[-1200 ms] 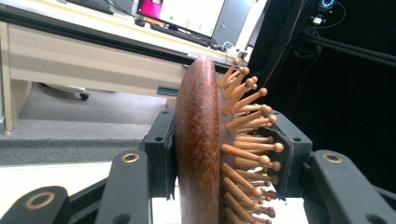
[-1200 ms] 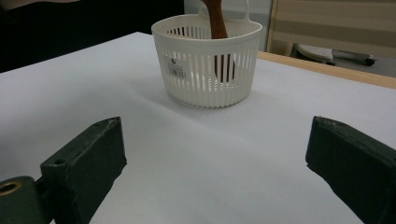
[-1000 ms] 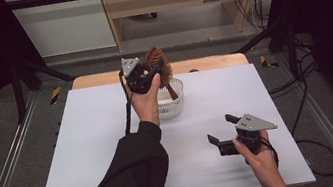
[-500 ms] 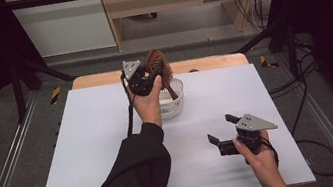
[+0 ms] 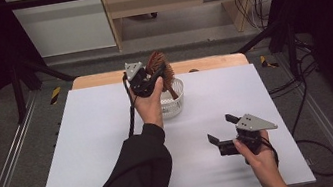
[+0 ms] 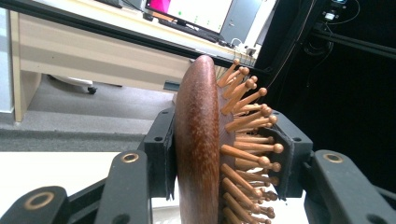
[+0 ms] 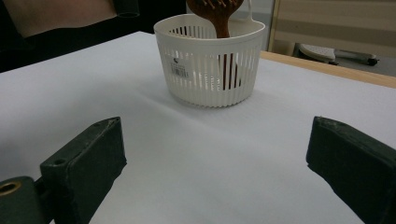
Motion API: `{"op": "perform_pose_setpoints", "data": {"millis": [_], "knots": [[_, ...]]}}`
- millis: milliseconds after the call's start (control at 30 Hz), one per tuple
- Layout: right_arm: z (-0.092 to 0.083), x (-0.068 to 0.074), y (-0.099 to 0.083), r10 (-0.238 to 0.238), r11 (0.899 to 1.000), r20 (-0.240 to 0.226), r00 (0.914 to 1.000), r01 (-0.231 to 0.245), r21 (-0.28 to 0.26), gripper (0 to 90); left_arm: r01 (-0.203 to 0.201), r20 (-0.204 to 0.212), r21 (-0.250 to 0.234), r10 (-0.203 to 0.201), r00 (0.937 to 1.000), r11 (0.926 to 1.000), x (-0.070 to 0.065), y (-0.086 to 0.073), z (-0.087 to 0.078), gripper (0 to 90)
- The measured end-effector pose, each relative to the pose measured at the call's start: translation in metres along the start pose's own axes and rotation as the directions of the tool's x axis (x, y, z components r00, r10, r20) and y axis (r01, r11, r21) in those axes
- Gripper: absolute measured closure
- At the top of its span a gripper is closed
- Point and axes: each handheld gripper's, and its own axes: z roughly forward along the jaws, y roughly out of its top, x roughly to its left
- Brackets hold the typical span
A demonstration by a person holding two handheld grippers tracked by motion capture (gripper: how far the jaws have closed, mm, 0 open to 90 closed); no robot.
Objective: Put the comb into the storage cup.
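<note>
Nearest the person, the right gripper (image 5: 222,133) rests low over the white table (image 5: 88,156) at its near right, jaws spread wide with nothing between them, aimed toward the basket (image 7: 209,60). Farther off, near the table's far edge at centre, that white slotted basket stands upright; a small printed label (image 7: 180,68) on its wall is too small to read. Above it, the left gripper (image 6: 224,154) is clamped on a wooden hairbrush (image 6: 205,144), one pad flat against the smooth brown back, the other pressed into the ball-tipped pins. Seen from the right gripper view, the brush's handle (image 7: 223,28) drops down inside the basket while the head stays above the rim. Beyond the table, on a far desk, a lit monitor (image 6: 196,11) glows, its writing illegible.
</note>
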Motion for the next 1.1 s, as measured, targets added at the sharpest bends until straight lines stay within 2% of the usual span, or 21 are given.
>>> {"op": "perform_pose_setpoints", "data": {"millis": [833,1100], "knots": [[0.000,0.001,0.000,0.000,1.000,-0.005,1.0000,0.000,0.003,4.9,0.002,0.010,0.011,-0.002,0.9999,0.9999,0.005,-0.007,0.001,49.9],[0.001,0.001,0.000,-0.001,1.000,-0.008,1.0000,0.002,0.005,4.8,0.021,0.010,0.022,-0.021,0.9997,0.9995,0.015,-0.007,-0.003,49.1]]}}
